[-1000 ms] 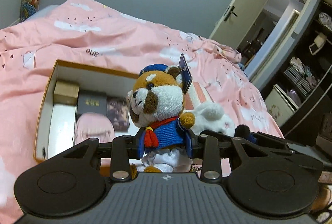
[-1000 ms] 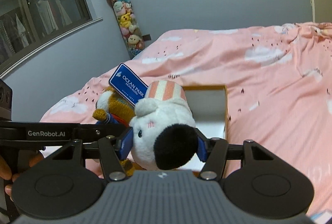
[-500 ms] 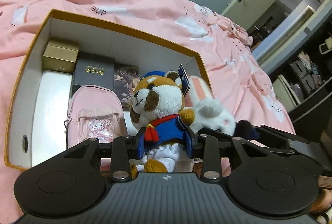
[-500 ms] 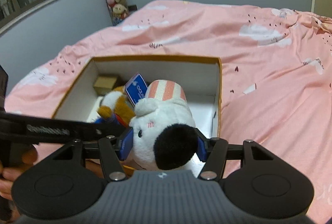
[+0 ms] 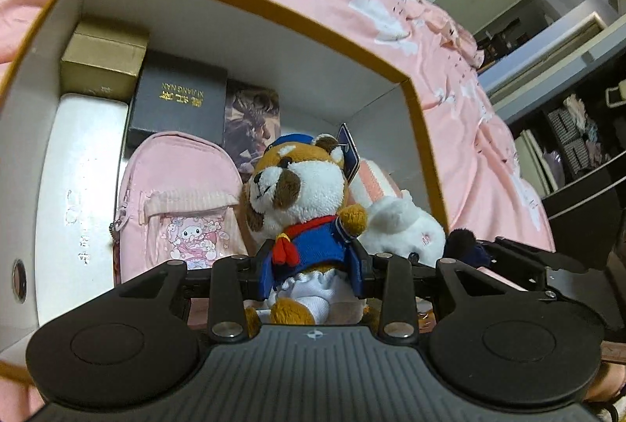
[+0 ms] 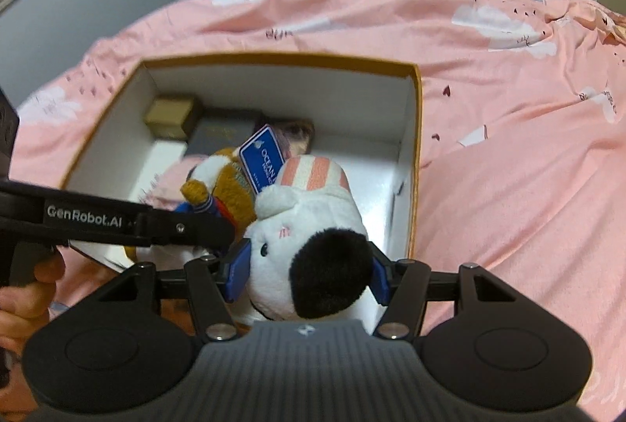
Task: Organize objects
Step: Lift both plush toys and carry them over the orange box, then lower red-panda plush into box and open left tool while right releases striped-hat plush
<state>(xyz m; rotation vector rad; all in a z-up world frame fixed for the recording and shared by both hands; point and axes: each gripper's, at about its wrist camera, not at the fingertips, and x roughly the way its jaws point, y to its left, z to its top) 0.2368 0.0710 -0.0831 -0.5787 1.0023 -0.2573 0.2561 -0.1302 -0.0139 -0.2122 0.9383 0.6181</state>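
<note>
Both toys have come down toward the open box [image 5: 420,116] since a second ago — then the bed and wall filled the background, now the box's white inside does. The left tongs [image 5: 311,267] pinch a brown-and-white plush dog [image 5: 301,195] in a blue sailor suit at its body, upright, over the near part of the box. The right tongs [image 6: 309,269] pinch a white plush toy [image 6: 309,222] with a black end and a pink-striped hat, just beside the dog on its right. A blue tag [image 6: 263,157] sticks up between them. In the box lie a pink pouch [image 5: 176,202], a black case [image 5: 178,105], a gold box [image 5: 103,58] and a long white box [image 5: 78,187] along the left wall. The box sits on a pink bedspread [image 6: 508,109]. A hand [image 6: 23,296] grips the left tool's handle.
</note>
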